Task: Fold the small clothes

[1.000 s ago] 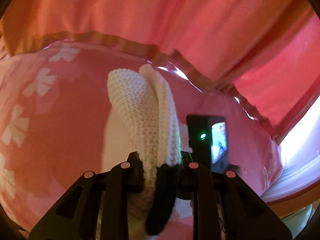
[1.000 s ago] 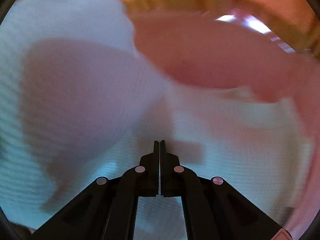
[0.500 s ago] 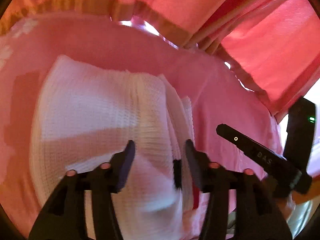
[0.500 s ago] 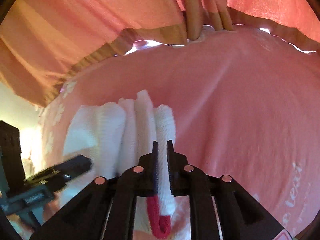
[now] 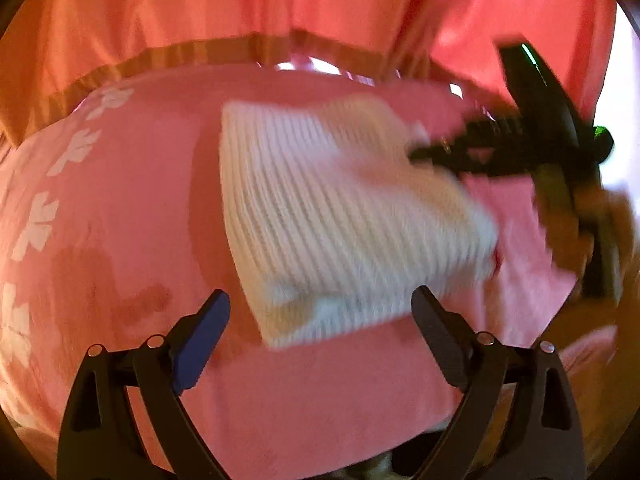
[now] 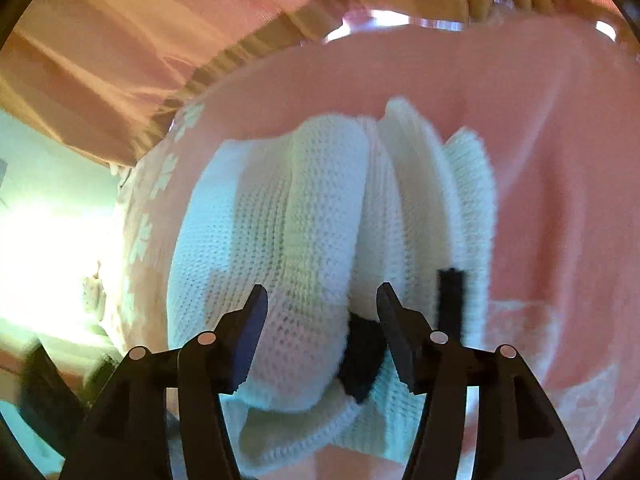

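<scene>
White knit garment (image 5: 344,216) ahead of left gripper (image 5: 320,312)

No readable text, label, brand or number in either view; motion blur throughout.

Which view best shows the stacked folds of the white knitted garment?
The right wrist view: the white knitted garment fills the frame, its layered folds and black trim visible. The left wrist view shows it whole but blurred, lying flat on the pink sheet.
</scene>
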Demonstrator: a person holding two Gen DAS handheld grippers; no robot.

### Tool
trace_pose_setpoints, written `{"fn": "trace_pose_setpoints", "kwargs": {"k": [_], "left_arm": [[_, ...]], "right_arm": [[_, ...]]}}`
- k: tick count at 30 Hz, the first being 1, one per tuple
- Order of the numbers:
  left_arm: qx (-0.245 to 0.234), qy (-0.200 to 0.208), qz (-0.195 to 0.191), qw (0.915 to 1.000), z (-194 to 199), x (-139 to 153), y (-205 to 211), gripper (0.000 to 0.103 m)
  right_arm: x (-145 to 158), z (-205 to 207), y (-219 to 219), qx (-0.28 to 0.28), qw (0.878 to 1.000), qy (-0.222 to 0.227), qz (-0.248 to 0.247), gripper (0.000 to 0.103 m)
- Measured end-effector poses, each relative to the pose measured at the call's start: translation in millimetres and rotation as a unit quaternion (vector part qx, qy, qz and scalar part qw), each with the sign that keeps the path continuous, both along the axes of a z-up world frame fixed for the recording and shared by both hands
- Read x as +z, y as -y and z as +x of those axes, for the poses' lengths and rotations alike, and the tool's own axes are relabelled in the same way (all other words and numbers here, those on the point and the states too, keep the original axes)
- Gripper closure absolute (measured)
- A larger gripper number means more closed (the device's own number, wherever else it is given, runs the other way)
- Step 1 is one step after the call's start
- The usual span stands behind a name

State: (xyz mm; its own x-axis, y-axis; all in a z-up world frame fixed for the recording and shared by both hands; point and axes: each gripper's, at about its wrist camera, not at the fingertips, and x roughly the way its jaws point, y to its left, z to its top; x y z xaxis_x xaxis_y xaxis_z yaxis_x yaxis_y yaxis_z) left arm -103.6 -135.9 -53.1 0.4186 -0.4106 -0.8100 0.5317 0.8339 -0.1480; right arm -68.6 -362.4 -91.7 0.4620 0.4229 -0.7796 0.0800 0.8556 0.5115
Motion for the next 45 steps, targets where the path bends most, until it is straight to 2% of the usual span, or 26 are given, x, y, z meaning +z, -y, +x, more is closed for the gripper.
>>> {"fn": "trace_pose_setpoints", "kwargs": {"k": [1,2,3,4,5,6,7,9,11,12,15,19,21,23,25,28,29,30,31,33,36,38,39,42,43,45], "left_arm": [[-0.01,0.003,0.005,0.9999,-4,-8,3,0.013],[-0.011,0.006,0.011,0.9999,-6,-13,6,0.014],[-0.011,0.009,0.014,0.9998,-4,-18,10,0.015],[-0.012,0.014,0.014,0.9997,-3,-23,11,0.027],[-0.012,0.01,0.019,0.9997,0,-28,11,0.055],[-0.008,-0.002,0.032,0.9994,7,-34,13,0.066],[0.002,-0.01,0.031,0.9995,14,-35,12,0.076],[0.007,-0.036,-0.003,0.9993,22,-30,1,0.079],[0.005,-0.048,-0.018,0.9987,28,-27,-2,0.079],[0.001,-0.048,-0.02,0.9987,29,-27,-1,0.079],[-0.012,-0.036,-0.005,0.9993,27,-33,8,0.077],[-0.024,-0.019,-0.011,0.9995,19,-29,9,0.067],[-0.025,-0.021,-0.022,0.9992,17,-27,4,0.055],[-0.019,-0.02,-0.026,0.9993,13,-26,-3,0.038],[-0.015,-0.022,-0.03,0.9992,11,-26,-8,0.037],[-0.006,-0.032,-0.025,0.9991,12,-29,-9,0.035],[-0.002,-0.036,-0.021,0.9991,13,-30,-8,0.035],[0.001,-0.041,-0.018,0.999,15,-33,-7,0.035],[0.002,-0.043,-0.015,0.999,15,-35,-5,0.035],[0.001,-0.047,-0.005,0.9989,15,-37,-3,0.035],[0.002,-0.036,0.0,0.9993,13,-33,-5,0.035],[0.006,-0.037,0.004,0.9993,12,-35,-8,0.034],[0.009,-0.041,0.005,0.9991,13,-37,-8,0.034],[0.012,-0.055,0.015,0.9983,17,-45,-7,0.034],[0.01,-0.057,0.02,0.9981,16,-46,-5,0.034],[0.009,-0.049,0.022,0.9985,14,-41,-4,0.034]], "right_arm": [[-7,6,-2,-0.001,1.0,-0.01,0.007,0.047],[-11,8,-4,-0.001,1.0,-0.014,0.006,0.059],[-13,11,-7,0.0,1.0,-0.013,0.004,0.088],[-14,14,-9,0.002,1.0,-0.01,0.006,0.089],[-11,14,-11,0.0,1.0,-0.004,0.0,0.09],[3,10,-12,-0.004,1.0,0.02,-0.016,0.091],[17,5,-11,-0.005,0.999,0.042,-0.023,0.091],[54,-15,1,-0.008,0.995,0.096,-0.02,0.092],[62,-23,12,-0.016,0.993,0.1,-0.064,0.091],[45,-19,21,-0.024,0.993,0.069,-0.09,0.091],[-9,1,27,-0.011,0.995,-0.025,-0.098,0.083],[16,-27,21,-0.019,0.995,0.034,-0.09,0.069],[25,-54,17,-0.007,0.995,0.054,-0.08,0.055],[20,-82,10,0.003,0.996,0.062,-0.06,0.047],[2,-101,-1,0.008,0.999,0.046,-0.022,0.047],[-23,-104,-19,0.022,1.0,0.015,-0.011,0.047],[-27,-102,-21,0.023,1.0,0.01,-0.011,0.052],[-31,-98,-24,0.02,1.0,0.007,-0.006,0.081],[-38,-93,-23,0.015,1.0,0.0,0.005,0.09],[-31,-94,-20,0.002,1.0,0.008,-0.01,0.091],[25,-120,-19,-0.017,0.993,0.09,-0.072,0.091],[35,-126,-15,-0.032,0.99,0.099,-0.092,0.091],[28,-125,-13,-0.036,0.991,0.082,-0.102,0.09],[-36,-110,-6,-0.036,0.99,-0.032,-0.135,0.089],[-40,-110,-8,-0.032,0.99,-0.041,-0.131,0.087],[-19,-113,-13,-0.023,0.989,-0.016,-0.146,0.078]]}}
